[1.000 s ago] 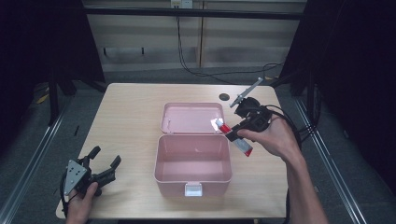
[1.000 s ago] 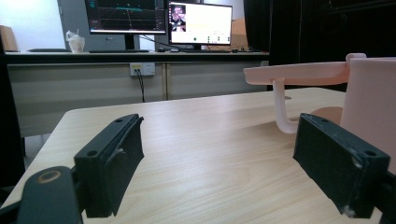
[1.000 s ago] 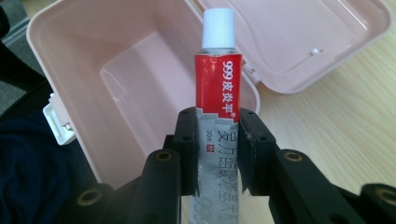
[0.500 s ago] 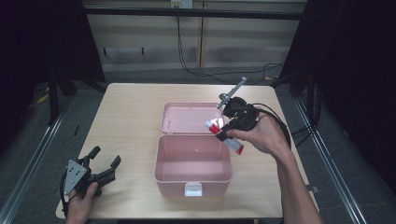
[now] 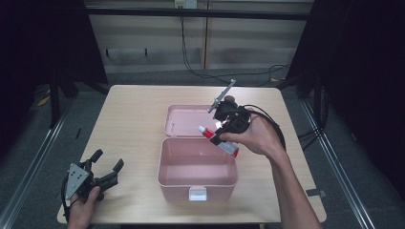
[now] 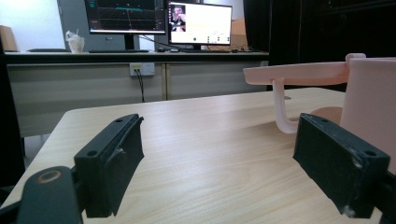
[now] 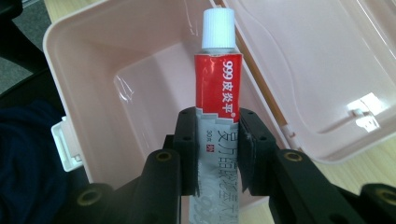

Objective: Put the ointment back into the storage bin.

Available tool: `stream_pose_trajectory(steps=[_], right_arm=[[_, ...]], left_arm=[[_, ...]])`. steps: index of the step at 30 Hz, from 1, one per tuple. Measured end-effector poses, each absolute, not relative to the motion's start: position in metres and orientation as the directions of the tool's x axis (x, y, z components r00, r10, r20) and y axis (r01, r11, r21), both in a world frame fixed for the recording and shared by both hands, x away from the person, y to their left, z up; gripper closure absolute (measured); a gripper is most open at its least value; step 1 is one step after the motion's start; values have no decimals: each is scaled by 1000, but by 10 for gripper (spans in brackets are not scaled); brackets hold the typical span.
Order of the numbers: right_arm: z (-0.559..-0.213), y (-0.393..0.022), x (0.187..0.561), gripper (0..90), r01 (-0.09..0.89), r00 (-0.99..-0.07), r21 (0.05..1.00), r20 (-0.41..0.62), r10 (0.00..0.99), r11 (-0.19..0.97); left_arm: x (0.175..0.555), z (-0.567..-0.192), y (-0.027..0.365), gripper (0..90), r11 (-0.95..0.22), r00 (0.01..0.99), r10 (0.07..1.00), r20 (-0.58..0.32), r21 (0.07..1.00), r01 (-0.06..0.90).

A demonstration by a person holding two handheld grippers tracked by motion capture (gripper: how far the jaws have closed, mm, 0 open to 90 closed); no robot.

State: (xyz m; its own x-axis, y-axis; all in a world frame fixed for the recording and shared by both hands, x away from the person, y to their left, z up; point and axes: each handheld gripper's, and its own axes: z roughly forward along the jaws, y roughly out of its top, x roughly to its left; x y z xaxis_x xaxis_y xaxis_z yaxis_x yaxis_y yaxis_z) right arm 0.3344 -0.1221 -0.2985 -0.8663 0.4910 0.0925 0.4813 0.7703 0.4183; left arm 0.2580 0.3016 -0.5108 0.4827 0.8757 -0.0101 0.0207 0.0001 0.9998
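Table (image 5: pixel 133 119), tube (image 7: pixel 218 88) btwn right jaws

In the right gripper view the lower part of the tube (image 7: pixel 218 140) lies behind the black jaws, and its tail end runs off the bottom edge; the small grey print between the jaws is too blurred to read. The near wall of the pink box (image 7: pixel 88 93) is cut off by the same jaws. In the high view the tube (image 5: pixel 217 140) is partly covered by the right gripper (image 5: pixel 224 128) and the hand, and its lettering is too small to tell. In the left gripper view the box (image 6: pixel 371 98) is cut by the right edge, so its inside is hidden. The screens beyond the tabletop's far edge are too blurred to read.
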Motion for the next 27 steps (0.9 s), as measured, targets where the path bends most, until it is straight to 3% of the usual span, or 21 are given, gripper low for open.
stream_pose_trajectory(steps=[27], right_arm=[[-326, -80, 346, 713, 369, -926, 356, 64, 372, 858]], left_arm=[[258, -511, 302, 156, 0, 484, 875, -10, 1000, 20]])
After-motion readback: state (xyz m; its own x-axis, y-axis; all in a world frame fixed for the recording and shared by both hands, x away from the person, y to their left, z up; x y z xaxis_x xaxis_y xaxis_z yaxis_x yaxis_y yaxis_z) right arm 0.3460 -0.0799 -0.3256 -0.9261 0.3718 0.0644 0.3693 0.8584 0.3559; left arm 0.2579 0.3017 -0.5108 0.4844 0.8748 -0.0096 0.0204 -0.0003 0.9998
